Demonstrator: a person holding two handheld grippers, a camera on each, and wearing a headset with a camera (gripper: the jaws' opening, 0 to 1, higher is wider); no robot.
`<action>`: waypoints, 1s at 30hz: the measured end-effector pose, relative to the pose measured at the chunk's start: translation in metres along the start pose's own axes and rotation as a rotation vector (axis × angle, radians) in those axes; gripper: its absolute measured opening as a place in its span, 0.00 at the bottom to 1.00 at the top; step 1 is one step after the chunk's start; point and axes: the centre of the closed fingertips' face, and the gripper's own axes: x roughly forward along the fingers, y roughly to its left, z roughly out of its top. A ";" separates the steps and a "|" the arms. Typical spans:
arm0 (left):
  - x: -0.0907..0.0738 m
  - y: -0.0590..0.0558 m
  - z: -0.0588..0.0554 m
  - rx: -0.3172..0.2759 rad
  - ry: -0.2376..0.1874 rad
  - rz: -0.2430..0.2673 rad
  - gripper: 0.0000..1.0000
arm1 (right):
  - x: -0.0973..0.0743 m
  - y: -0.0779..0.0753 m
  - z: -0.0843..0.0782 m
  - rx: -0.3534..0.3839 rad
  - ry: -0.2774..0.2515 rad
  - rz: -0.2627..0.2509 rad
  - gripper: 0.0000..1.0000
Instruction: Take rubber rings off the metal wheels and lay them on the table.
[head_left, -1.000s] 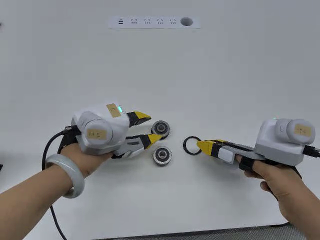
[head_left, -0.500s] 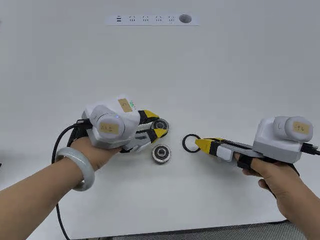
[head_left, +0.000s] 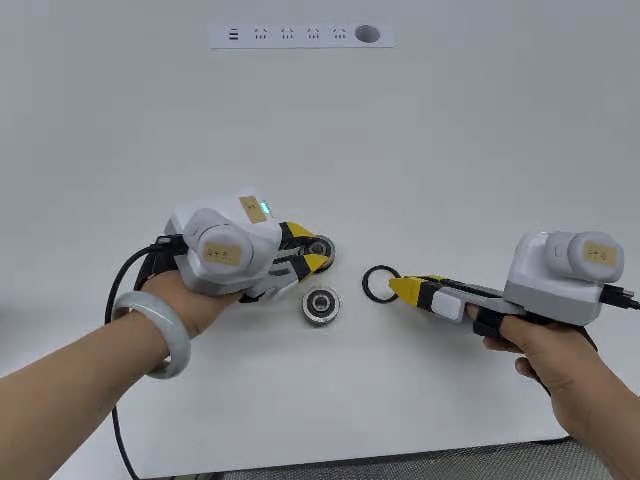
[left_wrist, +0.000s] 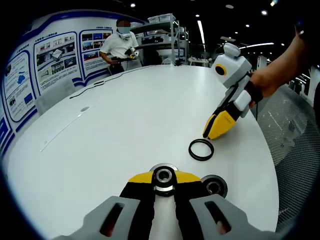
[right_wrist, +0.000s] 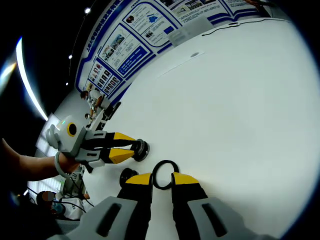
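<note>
Head view: the left gripper (head_left: 308, 247) has its jaws closed against the sides of a wheel (head_left: 321, 247) standing on the table (head_left: 450, 150). A second wheel (head_left: 321, 305) lies just beside it. A loose ring (head_left: 380, 285) lies flat, with the right gripper (head_left: 405, 289) touching its edge.

Left gripper view: the yellow tips clamp the wheel (left_wrist: 164, 176); the second wheel (left_wrist: 214, 185) and the ring (left_wrist: 201, 149) lie beyond.

Right gripper view: the jaws stand a narrow gap apart at the ring (right_wrist: 165, 174); whether they pinch it cannot be determined.
</note>
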 end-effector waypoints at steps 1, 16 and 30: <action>0.000 0.000 0.000 -0.001 0.001 -0.001 0.14 | 0.000 0.000 0.000 0.001 0.000 0.002 0.16; 0.000 0.000 -0.002 0.007 0.006 -0.002 0.13 | 0.013 0.009 0.009 -0.006 0.001 0.031 0.16; 0.000 0.000 -0.002 0.001 0.005 -0.001 0.13 | 0.037 0.022 0.018 -0.015 0.013 0.071 0.16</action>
